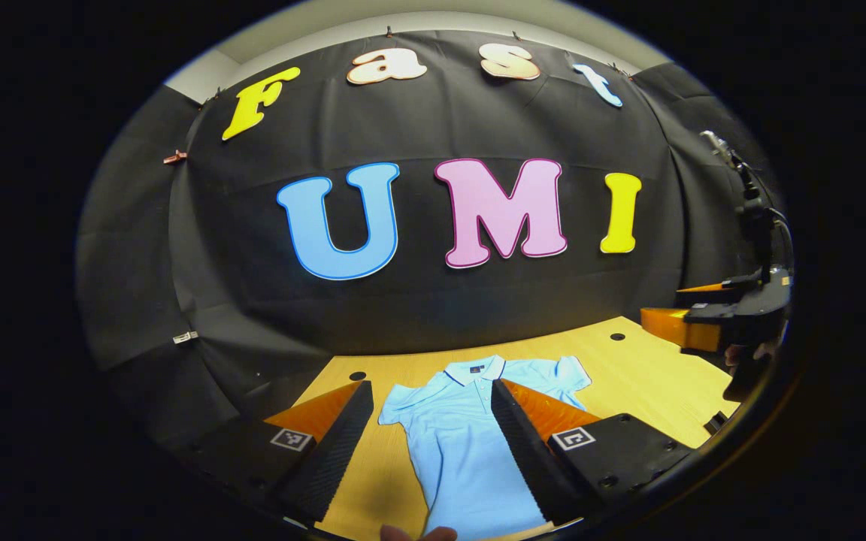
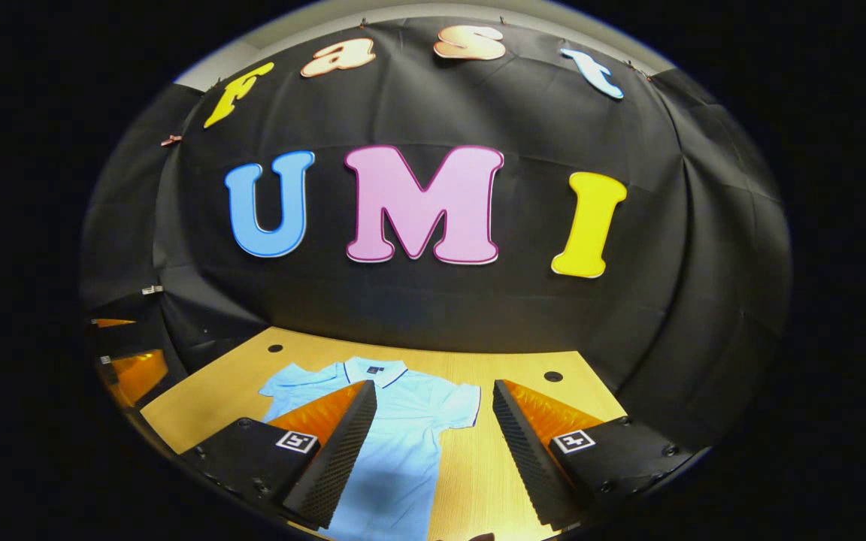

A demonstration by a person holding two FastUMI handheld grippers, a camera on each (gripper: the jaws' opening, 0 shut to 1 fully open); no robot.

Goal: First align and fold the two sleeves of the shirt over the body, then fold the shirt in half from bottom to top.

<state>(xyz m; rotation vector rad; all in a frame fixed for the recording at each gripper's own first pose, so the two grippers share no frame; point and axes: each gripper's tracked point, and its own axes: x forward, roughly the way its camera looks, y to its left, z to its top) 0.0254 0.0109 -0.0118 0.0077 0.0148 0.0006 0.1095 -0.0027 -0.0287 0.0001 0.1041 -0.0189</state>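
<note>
Spread wide above the wooden table (image 1: 651, 376), our left gripper (image 1: 429, 398) and right gripper (image 2: 433, 398) both stand with fingers apart, holding nothing, while a light blue polo shirt (image 1: 463, 436) lies flat below, collar toward the black cloth wall (image 2: 433, 300), sleeves unfolded.

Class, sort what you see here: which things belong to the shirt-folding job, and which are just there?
Belong to the job:
shirt, lying flat, sleeves spread
left gripper, open
right gripper, open

Just there:
table with holes
black cloth wall
</note>
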